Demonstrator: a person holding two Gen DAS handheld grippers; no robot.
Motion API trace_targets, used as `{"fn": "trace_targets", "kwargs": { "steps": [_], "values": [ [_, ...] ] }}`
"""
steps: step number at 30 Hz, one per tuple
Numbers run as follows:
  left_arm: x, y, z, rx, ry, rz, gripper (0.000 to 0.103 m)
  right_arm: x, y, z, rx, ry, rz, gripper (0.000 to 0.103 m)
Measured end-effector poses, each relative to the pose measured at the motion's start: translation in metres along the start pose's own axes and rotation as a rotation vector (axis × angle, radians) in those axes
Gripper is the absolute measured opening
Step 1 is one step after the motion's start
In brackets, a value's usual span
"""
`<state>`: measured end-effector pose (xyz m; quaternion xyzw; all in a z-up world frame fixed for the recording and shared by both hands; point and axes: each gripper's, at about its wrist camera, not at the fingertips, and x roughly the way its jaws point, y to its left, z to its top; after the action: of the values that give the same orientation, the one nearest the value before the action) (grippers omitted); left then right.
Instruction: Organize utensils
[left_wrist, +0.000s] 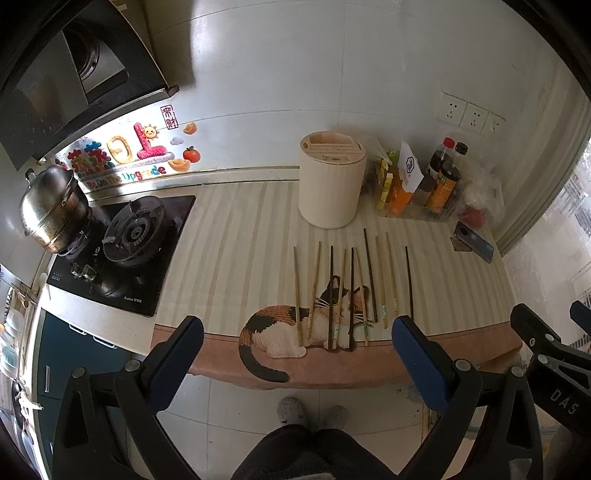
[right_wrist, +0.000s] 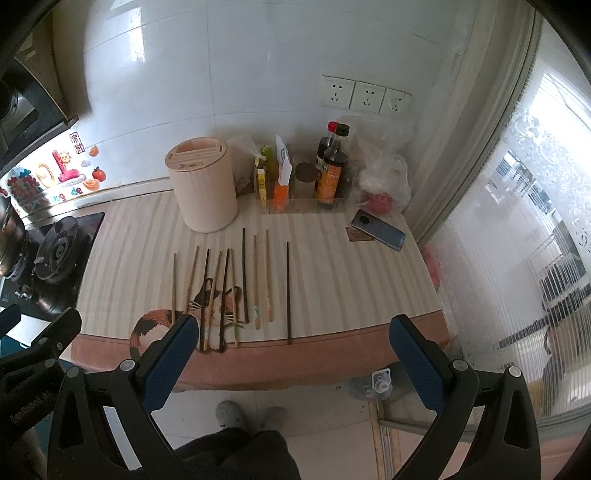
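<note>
Chopsticks (right_wrist: 243, 275): ten are counted, laid singly side by side on the striped mat, all running from the counter's front edge toward the wall. Four are dark, six are pale wood.
Left group: six sticks are crowded over the cat print (left_wrist: 325, 314), some touching or crossing near their front ends.
Middle group: one dark stick and two pale sticks (right_wrist: 262, 277) are set slightly farther back.
Lone stick: one dark chopstick (right_wrist: 288, 291) is placed apart at the right end of the row.
Holder (right_wrist: 203, 184): one cream cylindrical utensil holder with a slotted top is stood upright behind the row, apart from the sticks; nothing is seen in its slots.
Mat (left_wrist: 229, 240): one striped mat with a pink front border is spread over the counter.
Left gripper (left_wrist: 295, 354): held off the front edge of the counter; its jaws are spread wide with nothing between them.
Right gripper (right_wrist: 291, 350): held likewise before the edge, jaws spread wide, nothing gripped.
Phone (right_wrist: 376, 234): one is laid at the right rear of the mat.
Bottles (right_wrist: 330, 166): two dark ones are stood by the wall among packets.
Sockets (right_wrist: 365, 96): three are counted on the wall.
Burner (left_wrist: 135, 230): one uncovered; one steel pot (left_wrist: 53, 206) is set beside it.
</note>
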<state>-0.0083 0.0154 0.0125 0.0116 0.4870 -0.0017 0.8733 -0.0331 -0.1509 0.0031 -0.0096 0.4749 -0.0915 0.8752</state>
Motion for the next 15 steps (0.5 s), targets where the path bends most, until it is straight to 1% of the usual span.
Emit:
{"fn": "trace_targets", "kwargs": {
  "steps": [15],
  "values": [
    [-0.0004, -0.0005, 0.0018, -0.004, -0.003, -0.004, 0.103, -0.0004, -0.0023, 0.0007, 0.005, -0.005, -0.002, 0.103]
  ]
}}
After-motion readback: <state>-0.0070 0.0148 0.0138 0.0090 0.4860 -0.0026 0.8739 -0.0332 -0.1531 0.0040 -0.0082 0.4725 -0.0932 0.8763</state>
